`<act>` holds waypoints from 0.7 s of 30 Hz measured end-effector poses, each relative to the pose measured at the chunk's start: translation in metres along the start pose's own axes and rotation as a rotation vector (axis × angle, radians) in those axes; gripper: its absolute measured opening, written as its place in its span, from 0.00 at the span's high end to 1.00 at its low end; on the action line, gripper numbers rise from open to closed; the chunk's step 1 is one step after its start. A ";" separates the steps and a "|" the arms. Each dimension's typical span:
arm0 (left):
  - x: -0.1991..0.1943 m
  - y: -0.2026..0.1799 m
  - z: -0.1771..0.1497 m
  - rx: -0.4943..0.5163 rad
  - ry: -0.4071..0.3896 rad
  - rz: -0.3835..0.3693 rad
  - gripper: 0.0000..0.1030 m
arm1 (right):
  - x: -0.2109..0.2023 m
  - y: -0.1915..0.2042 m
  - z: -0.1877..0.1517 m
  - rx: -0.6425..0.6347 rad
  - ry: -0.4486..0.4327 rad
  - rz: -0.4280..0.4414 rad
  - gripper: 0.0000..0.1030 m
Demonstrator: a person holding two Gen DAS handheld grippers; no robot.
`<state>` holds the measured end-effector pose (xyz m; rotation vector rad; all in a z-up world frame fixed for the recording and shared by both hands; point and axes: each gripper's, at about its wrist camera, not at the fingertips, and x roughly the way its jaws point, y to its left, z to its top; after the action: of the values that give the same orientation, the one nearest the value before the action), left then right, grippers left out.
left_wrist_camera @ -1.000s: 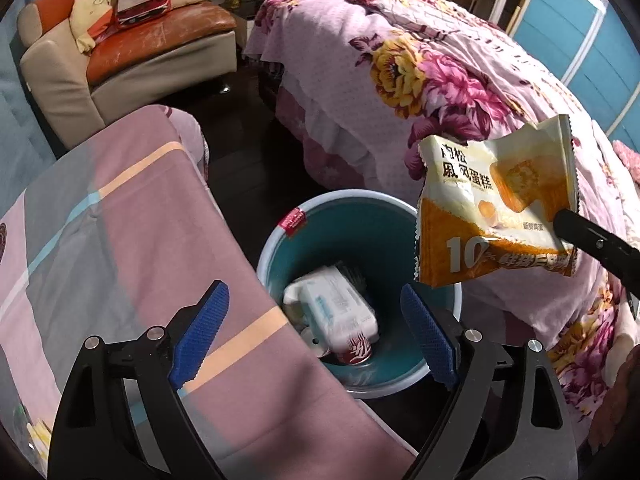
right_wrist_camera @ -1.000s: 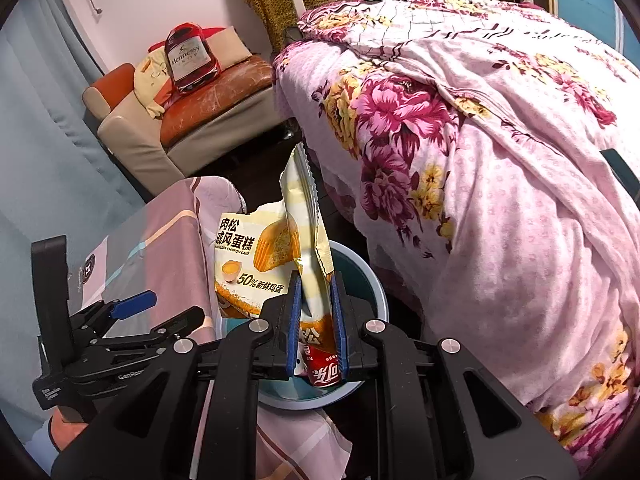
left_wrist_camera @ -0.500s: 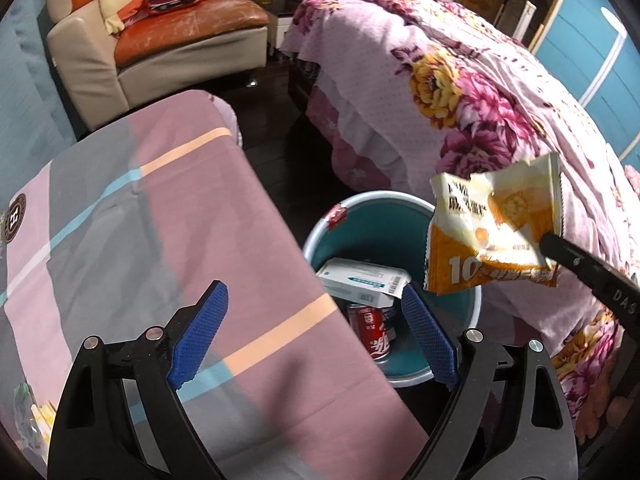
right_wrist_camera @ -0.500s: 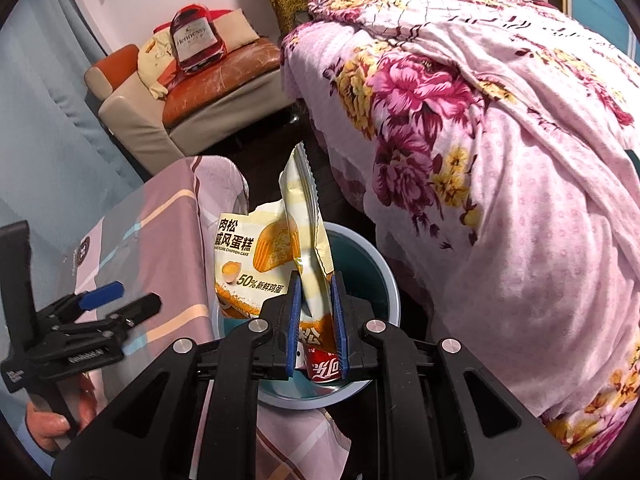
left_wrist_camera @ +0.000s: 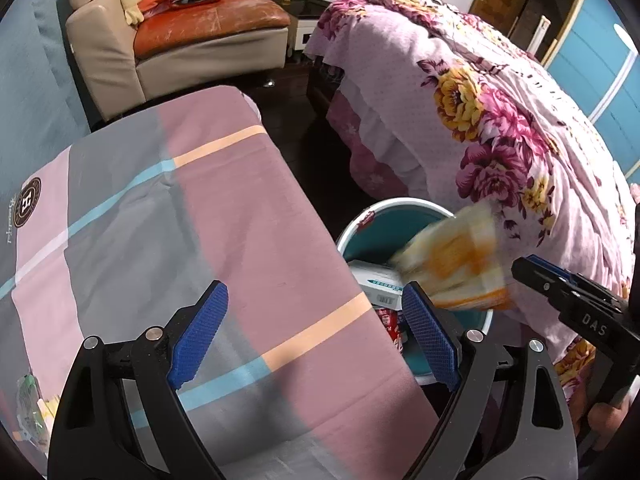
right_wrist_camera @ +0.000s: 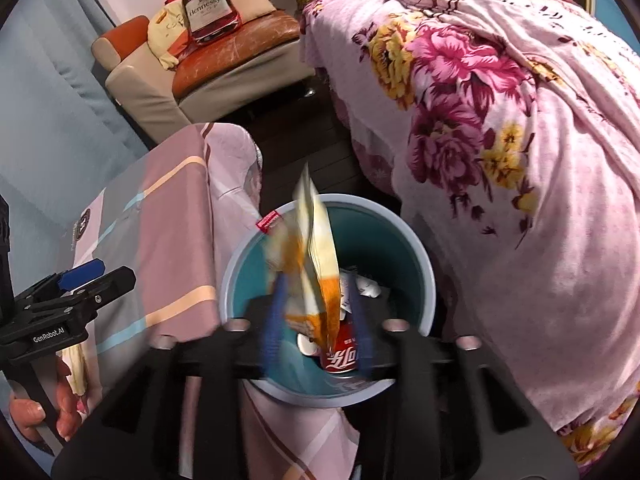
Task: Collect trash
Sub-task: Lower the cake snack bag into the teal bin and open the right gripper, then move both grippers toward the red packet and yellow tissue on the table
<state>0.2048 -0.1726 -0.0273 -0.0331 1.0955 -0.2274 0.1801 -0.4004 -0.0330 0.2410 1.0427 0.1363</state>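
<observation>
A yellow-orange snack wrapper is blurred and loose in the air over the teal trash bin. It also shows in the left wrist view above the bin. My right gripper is blurred, its blue pads spread apart with the wrapper free between them. It appears at the right of the left wrist view. My left gripper is open and empty above the table. A red cola can and a white box lie in the bin.
The table has a pink and grey striped cloth, with some trash at its near left corner. A bed with a floral quilt stands right of the bin. A sofa stands at the back.
My right gripper has opened and the wrapper has left it, dropping towards the bin. My left gripper has drawn back to the left over the table.
</observation>
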 end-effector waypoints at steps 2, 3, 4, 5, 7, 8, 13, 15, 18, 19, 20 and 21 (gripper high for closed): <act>-0.001 0.003 -0.002 -0.001 0.001 -0.002 0.13 | -0.001 0.002 -0.001 0.004 -0.004 -0.004 0.47; -0.002 0.005 -0.002 -0.001 0.001 -0.003 0.13 | -0.002 0.003 -0.001 0.007 -0.004 -0.004 0.44; -0.001 0.004 -0.002 -0.002 0.001 -0.003 0.13 | -0.003 0.004 -0.001 0.011 -0.003 -0.006 0.37; -0.001 0.004 -0.002 -0.003 0.000 -0.003 0.13 | -0.004 0.006 -0.002 0.013 -0.007 -0.010 0.35; -0.004 0.008 -0.004 -0.007 -0.003 -0.011 0.12 | -0.007 0.010 -0.002 0.011 -0.008 -0.016 0.33; -0.006 0.010 -0.004 -0.009 -0.004 -0.013 0.11 | -0.008 0.012 -0.002 0.012 -0.004 -0.016 0.28; -0.020 0.023 -0.013 -0.009 -0.018 -0.032 0.09 | -0.019 0.027 -0.006 0.002 -0.001 -0.033 0.25; -0.028 0.029 -0.019 -0.007 -0.025 -0.039 0.09 | -0.023 0.034 -0.009 -0.002 -0.002 -0.040 0.24; -0.039 0.040 -0.028 -0.006 -0.032 -0.043 0.08 | -0.028 0.049 -0.014 -0.015 0.005 -0.047 0.24; -0.042 0.044 -0.030 -0.007 -0.033 -0.043 0.08 | -0.030 0.055 -0.016 -0.022 0.008 -0.048 0.24; -0.045 0.048 -0.033 -0.008 -0.035 -0.044 0.08 | -0.032 0.060 -0.018 -0.029 0.009 -0.050 0.24; -0.050 0.054 -0.037 -0.011 -0.038 -0.045 0.08 | -0.034 0.067 -0.020 -0.038 0.009 -0.052 0.24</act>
<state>0.1589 -0.1068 -0.0079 -0.0720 1.0593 -0.2603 0.1461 -0.3407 0.0030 0.1787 1.0539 0.1102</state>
